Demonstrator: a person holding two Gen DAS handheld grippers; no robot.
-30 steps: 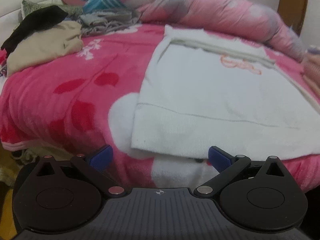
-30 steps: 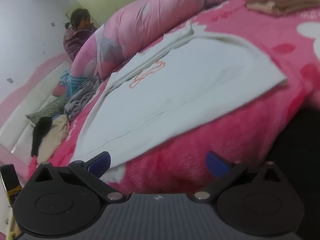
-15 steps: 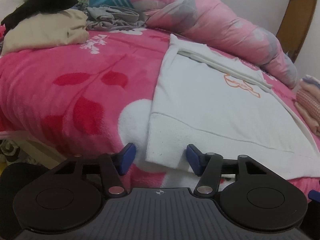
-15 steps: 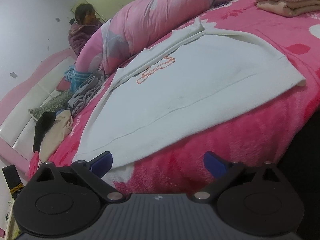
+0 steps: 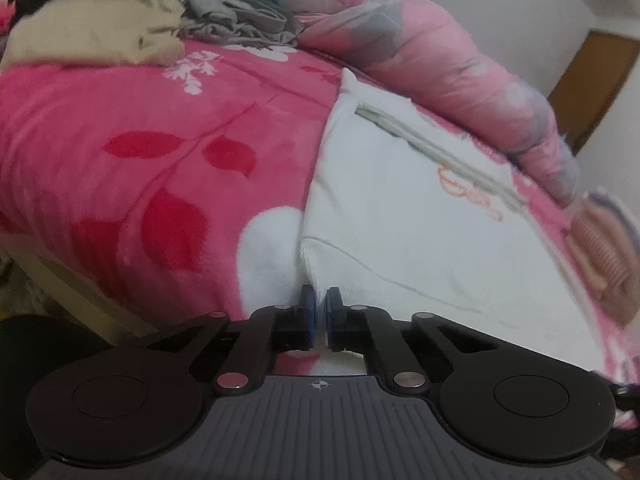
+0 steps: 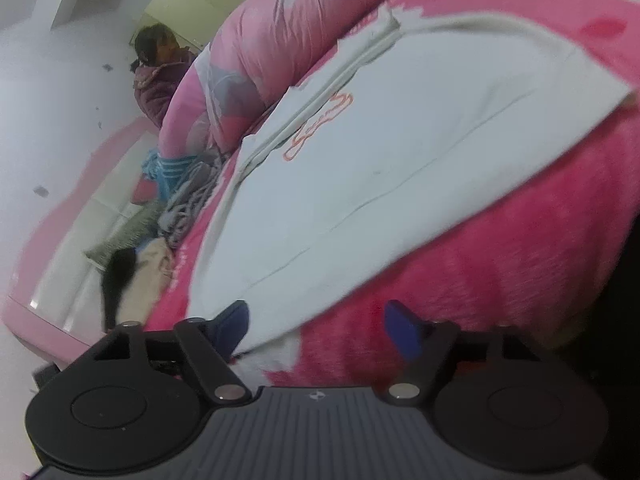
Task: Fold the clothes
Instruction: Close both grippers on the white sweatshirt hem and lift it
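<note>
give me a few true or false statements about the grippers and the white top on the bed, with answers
1. The left gripper is shut on the white top's hem corner. True.
2. The right gripper has also clamped the top. False: its fingers stand wide apart, near the hem.
3. The white top lies on a pink blanket. True.
4. The top carries a blue print. False: the print is orange.
5. A beige garment lies apart from the top. True.
</note>
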